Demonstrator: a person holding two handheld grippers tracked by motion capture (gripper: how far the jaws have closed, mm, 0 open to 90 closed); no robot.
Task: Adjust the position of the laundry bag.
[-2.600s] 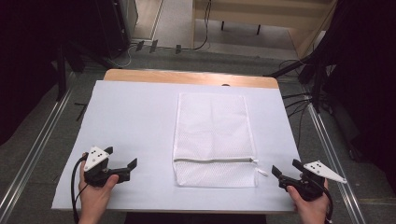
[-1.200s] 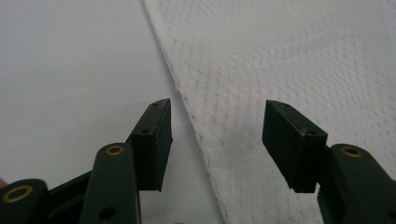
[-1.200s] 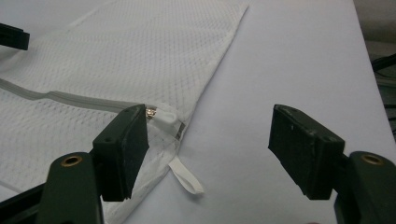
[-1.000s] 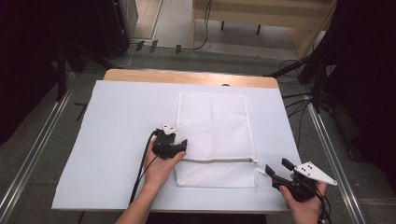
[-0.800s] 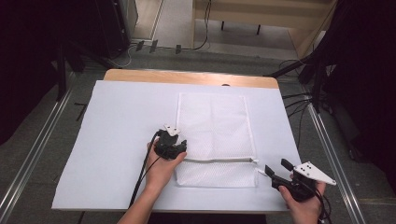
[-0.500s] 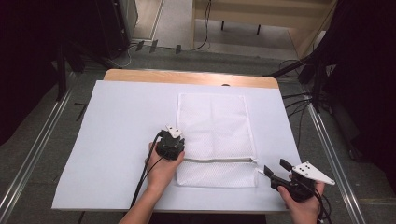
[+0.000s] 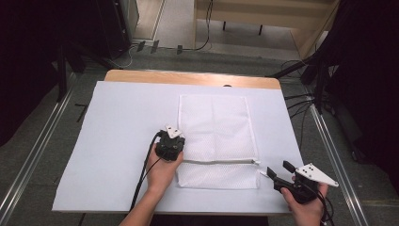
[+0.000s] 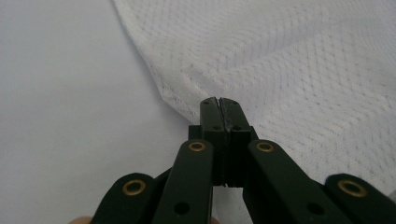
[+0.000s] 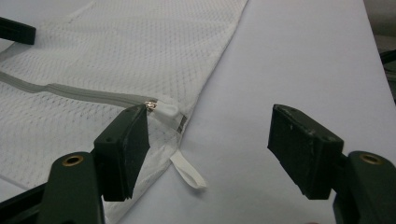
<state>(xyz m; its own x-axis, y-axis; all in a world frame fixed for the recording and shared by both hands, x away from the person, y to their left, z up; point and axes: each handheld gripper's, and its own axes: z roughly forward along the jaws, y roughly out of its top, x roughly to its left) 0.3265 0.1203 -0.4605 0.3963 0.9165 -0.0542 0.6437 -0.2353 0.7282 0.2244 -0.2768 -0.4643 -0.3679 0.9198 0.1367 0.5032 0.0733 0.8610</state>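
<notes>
A white mesh laundry bag (image 7: pixel 214 125) lies flat on the white sheet, its grey zipper (image 7: pixel 219 161) running across near the front end. My left gripper (image 7: pixel 178 142) sits at the bag's left edge just above the zipper. Its jaws have just been closing and now pinch the bag's hem (image 8: pixel 187 100) between them; the left gripper (image 8: pixel 218 103) has the mesh (image 8: pixel 289 70) bunched around its tips. My right gripper (image 7: pixel 280 169) rests open just off the bag's front right corner. In the right gripper view, that gripper (image 9: pixel 210 135) has the zipper pull (image 9: pixel 152 105) by its left pad.
The white sheet (image 7: pixel 122 117) covers most of a wooden table (image 7: pixel 188 77). A small white loop tab (image 9: pixel 189 172) sticks out from the bag's corner. Cables and dark stands ring the table on the floor.
The left hand came from the table's front left to the bag's left edge, and its jaws went from open to shut on the hem. The right hand stayed put.
</notes>
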